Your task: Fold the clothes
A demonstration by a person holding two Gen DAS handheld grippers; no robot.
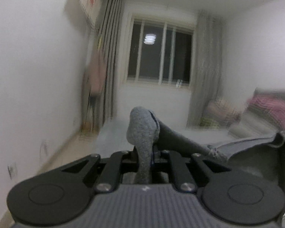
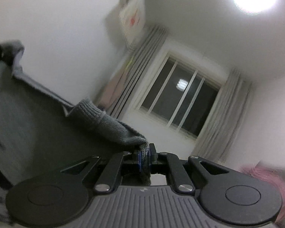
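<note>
Grey knit garment, black tongs, grey curtains, pink pillow.

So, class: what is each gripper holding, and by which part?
Both hold one grey knitted garment by its ribbed edge: the left gripper pinches one bunched end, the right gripper another.

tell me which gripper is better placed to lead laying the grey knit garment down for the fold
Neither clearly. The left gripper and right gripper are both shut on the grey knit garment, stretched between them in the air. Probably both lower together.
</note>
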